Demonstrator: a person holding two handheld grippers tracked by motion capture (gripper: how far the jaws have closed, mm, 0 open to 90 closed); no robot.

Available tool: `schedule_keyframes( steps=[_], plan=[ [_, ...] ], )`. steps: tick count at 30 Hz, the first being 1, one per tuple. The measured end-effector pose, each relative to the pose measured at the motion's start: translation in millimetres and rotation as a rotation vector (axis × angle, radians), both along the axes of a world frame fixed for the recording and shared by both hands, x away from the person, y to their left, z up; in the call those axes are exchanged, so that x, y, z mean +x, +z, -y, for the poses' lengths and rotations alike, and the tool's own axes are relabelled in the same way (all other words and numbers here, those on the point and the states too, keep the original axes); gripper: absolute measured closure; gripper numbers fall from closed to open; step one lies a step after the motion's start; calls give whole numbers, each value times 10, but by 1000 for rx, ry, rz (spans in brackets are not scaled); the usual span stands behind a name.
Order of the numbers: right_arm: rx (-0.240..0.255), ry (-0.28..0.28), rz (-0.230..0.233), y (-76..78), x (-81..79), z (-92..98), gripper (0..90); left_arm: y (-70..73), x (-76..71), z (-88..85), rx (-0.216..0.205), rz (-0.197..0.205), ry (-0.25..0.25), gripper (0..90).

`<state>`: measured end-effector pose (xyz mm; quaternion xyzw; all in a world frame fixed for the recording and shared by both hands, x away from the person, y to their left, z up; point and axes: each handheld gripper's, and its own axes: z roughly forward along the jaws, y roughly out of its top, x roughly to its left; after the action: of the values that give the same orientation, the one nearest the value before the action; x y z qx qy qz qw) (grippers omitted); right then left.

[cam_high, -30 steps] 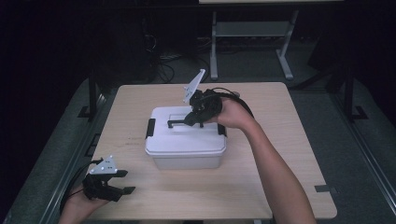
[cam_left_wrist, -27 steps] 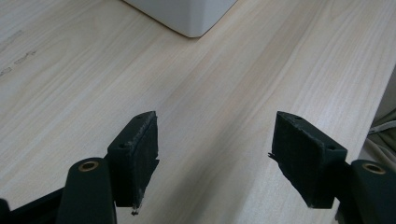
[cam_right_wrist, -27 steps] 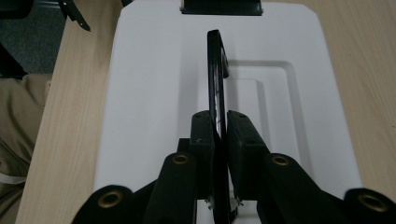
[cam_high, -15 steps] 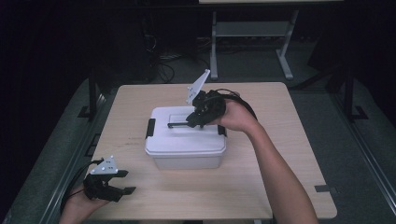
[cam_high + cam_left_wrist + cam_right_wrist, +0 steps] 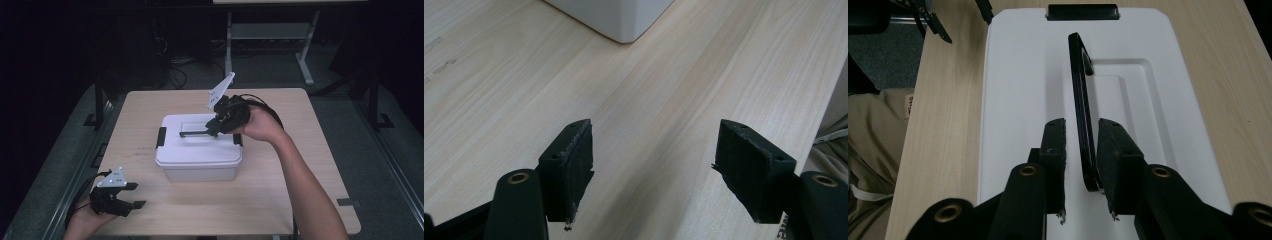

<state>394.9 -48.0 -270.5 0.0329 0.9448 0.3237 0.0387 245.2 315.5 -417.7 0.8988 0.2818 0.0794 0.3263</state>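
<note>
The left gripper (image 5: 131,195) rested open and empty at the near table corner. Mid-table, the right gripper (image 5: 1082,172) had just been opening around the white lidded plastic box's (image 5: 198,155) raised black handle (image 5: 1081,115), apparently releasing it

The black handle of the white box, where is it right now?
In the right gripper view the black handle stands raised along the middle of the white box's lid, between the right gripper's jaws, which have just been opening.

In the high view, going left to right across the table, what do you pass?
left gripper → white lidded box → right gripper over the box's black handle → person's right hand
</note>
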Motion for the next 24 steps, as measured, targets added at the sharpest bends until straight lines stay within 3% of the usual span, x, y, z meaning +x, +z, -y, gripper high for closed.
schedule_keyframes(
  steps=[24],
  plan=[
    [7, -29, -10, -21, -60, 138, 665, -12, 2, -28, -3, -4, 5, 310]
  ],
)
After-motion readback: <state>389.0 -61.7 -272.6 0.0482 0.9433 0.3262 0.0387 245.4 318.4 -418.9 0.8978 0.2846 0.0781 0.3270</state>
